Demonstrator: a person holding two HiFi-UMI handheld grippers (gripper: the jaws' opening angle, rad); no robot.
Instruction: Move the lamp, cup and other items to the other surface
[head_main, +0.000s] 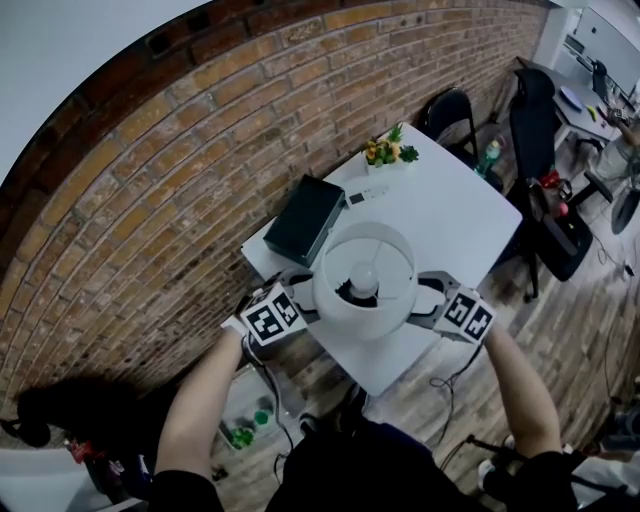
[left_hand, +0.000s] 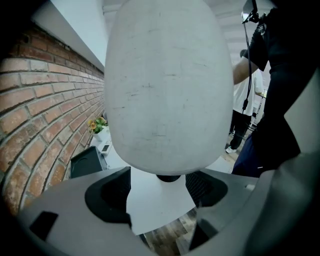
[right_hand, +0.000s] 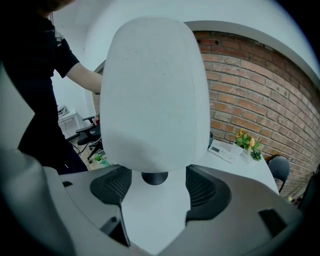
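Flanking lamp (head_main: 364, 275), perhaps touching: tongs (head_main: 303, 298) (head_main: 428, 298)

Your lamp (head_main: 363, 278) has a white shade and a black stem; the table (head_main: 450, 215) under the lamp is white too; behind the lamp, a near-black box (head_main: 304, 218) and a plant (head_main: 390, 152) with yellow blooms and green leaves; left of the lamp, a wall (head_main: 150, 170) of red-brown brick with pale mortar; your left gripper (left_hand: 160, 197) and right gripper (right_hand: 155, 200), flanking the lamp, are grey, their cubes black squares on white.
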